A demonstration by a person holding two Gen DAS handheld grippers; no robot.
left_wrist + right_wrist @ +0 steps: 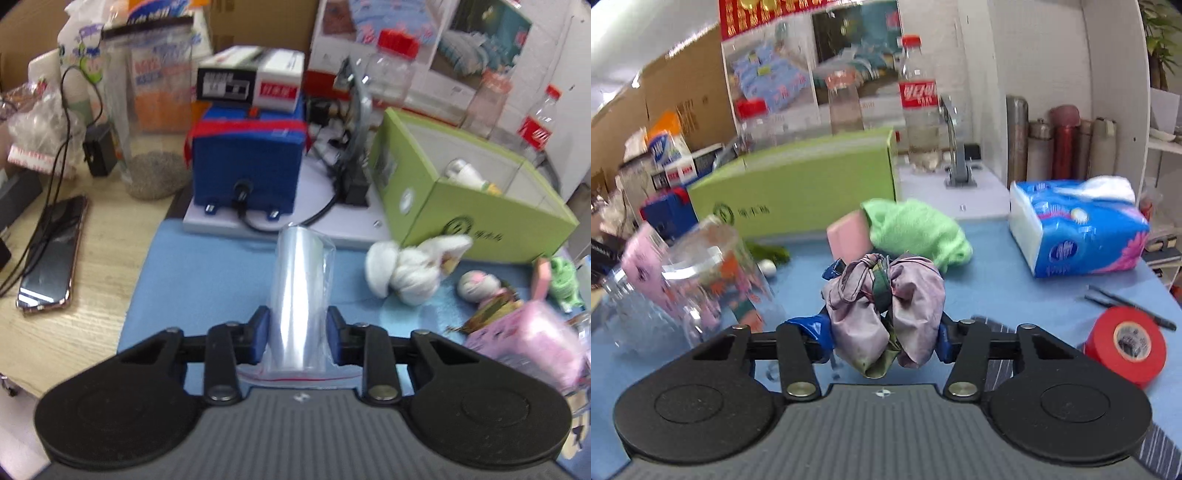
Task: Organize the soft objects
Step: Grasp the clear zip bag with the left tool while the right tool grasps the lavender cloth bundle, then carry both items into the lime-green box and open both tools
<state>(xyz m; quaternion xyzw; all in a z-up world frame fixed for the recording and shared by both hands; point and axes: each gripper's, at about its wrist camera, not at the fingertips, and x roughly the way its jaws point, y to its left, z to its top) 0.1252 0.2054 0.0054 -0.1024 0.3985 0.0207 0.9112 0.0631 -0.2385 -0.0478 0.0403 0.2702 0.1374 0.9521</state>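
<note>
Reading white script on red bottle label (919,94), green box logo (723,213)

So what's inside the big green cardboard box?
Inside the green cardboard box I can see a white plastic bottle lying by a clear divider. The near wall hides the bottom, so anything else there is covered.

Materials: mostly soft cloth and clear plastic on a matt blue mat (207,266).
Glossy clear plastic bag (301,302); crumpled satin-like scrunchie (884,295); beside it fuzzy green towel (916,232), glossy red tape (1126,345); matt green cardboard box (798,192) behind.
</note>
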